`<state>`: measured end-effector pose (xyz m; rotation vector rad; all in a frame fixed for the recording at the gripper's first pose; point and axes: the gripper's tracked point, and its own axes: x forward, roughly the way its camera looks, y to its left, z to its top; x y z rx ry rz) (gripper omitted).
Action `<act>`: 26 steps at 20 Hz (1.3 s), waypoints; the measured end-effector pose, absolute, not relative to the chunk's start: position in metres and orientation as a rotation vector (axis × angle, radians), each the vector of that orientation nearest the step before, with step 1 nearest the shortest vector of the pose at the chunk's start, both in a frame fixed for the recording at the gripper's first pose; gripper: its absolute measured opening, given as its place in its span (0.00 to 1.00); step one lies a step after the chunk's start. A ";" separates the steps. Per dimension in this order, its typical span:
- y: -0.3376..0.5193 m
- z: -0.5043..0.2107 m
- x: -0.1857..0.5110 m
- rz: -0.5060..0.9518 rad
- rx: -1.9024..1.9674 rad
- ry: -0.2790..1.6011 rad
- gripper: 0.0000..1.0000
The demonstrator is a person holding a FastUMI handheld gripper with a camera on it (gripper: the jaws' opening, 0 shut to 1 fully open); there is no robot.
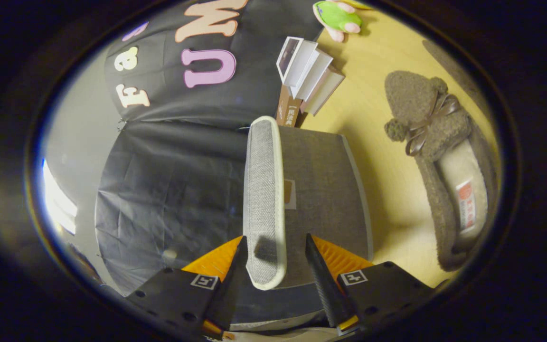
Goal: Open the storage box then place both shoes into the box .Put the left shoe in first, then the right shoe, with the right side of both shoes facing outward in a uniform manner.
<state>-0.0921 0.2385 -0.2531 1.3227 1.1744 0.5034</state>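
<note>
- Currently, the gripper (pixel 273 256) straddles the lid (pixel 265 199) of the box (pixel 325 190) at lower centre of the frame; fingers are apart, neither clearly pressing on the rim.
- The lid's long axis runs straight ahead from the fingers, toward upper centre.
- One shoe (pixel 444 161) lies on the table (pixel 387 109) at right, well apart from the fingers.
- Likely next: close on the rim, then swing the lid open.

Gripper view: my one camera rides on the gripper (pixel 273 247), rolled sideways, so the tabletop (pixel 373 123) stands upright like a wall. It faces forward along the spread fingers, very close to the storage box (pixel 321 190) lid edge lying between them.
</note>
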 end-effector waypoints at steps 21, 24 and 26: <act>0.278 -0.135 -0.043 0.673 1.254 1.000 0.03; 0.302 -0.110 -0.035 0.708 1.225 0.983 0.03; 0.319 -0.097 -0.035 0.729 1.209 0.980 0.03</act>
